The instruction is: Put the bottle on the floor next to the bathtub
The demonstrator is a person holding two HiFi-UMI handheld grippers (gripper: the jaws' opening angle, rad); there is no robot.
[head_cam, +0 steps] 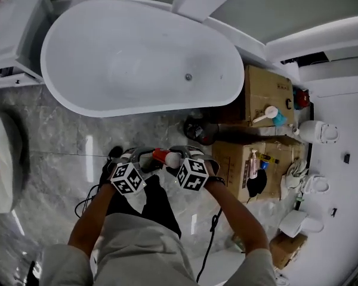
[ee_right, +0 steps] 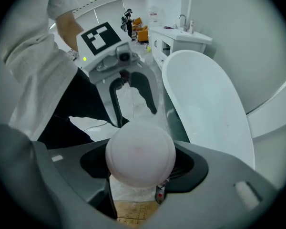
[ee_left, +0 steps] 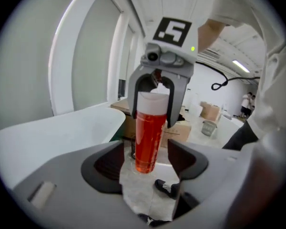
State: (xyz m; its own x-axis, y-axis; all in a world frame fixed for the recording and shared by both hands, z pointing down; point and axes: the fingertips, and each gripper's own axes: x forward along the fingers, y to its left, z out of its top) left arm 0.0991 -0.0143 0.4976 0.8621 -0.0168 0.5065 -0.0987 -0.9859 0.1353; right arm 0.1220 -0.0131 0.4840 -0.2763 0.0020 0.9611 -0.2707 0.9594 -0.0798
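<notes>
Carry step: my right tongs (ee_right: 140,156) clamp the bottle (ee_left: 148,137) by its cap, left tongs (ee_left: 145,161) gape; next, lower it onto the floor (head_cam: 65,154) beside the bathtub (head_cam: 137,58).

The bathtub (head_cam: 131,52) lies across the far side of the floor (head_cam: 59,142). A vanity cabinet (head_cam: 12,22) stands at its far left end. Two boxes stand off its right end, the farther box (head_cam: 264,85) behind the nearer box (head_cam: 231,158). A pump bottle (head_cam: 267,113) lies on the farther one, and a second dispenser (head_cam: 253,162) lies on the nearer one. A small object (head_cam: 197,130) sits on the floor between the tub and the nearer box. The person (head_cam: 143,243) stands on the tub's near side, about level with its middle. The left gripper (ee_left: 145,159) and right gripper (ee_right: 140,159) meet in front of the person, above the floor. The bottle (head_cam: 161,156) hangs between them. Its cap sits between the right gripper's jaws, and its lower end hangs between the left gripper's jaws with a gap on either side.
</notes>
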